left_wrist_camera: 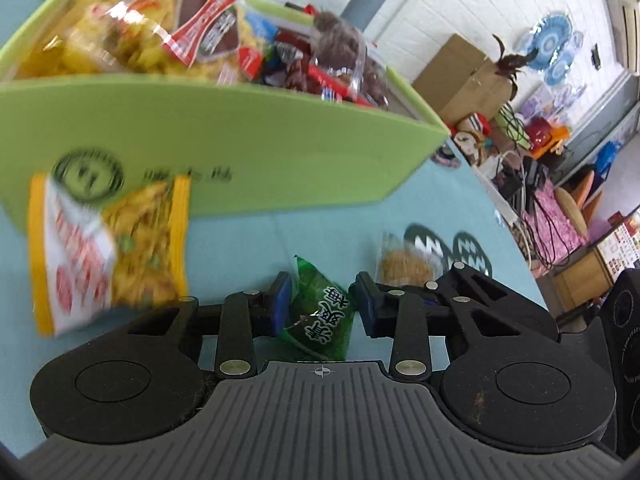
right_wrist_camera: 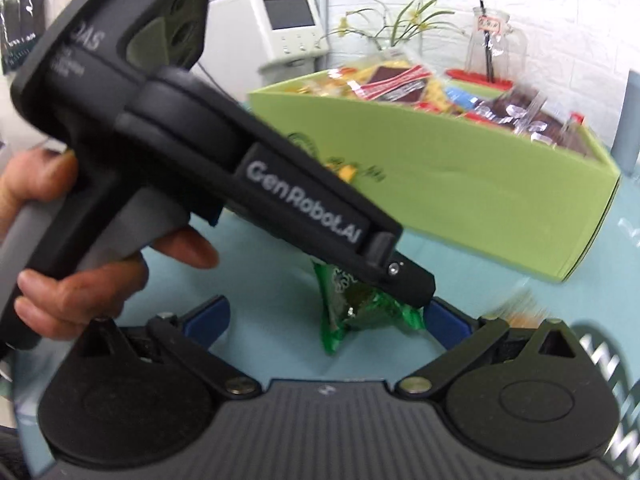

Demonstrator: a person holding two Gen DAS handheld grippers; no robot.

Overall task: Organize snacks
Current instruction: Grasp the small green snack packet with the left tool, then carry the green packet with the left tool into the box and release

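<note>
While left claw (left_wrist_camera: pixel 322 304) straddles green packet (left_wrist_camera: pixel 320 316) (right view: hand (right_wrist_camera: pixel 80 276)).

Glossy crinkled plastic green packet (left_wrist_camera: pixel 320 312); matt green box (left_wrist_camera: pixel 240 152).

One green box (left_wrist_camera: pixel 240 152), one green packet (left_wrist_camera: pixel 320 316), one yellow packet (left_wrist_camera: pixel 120 256), two hand-held grippers (left_wrist_camera: pixel 322 304).
</note>
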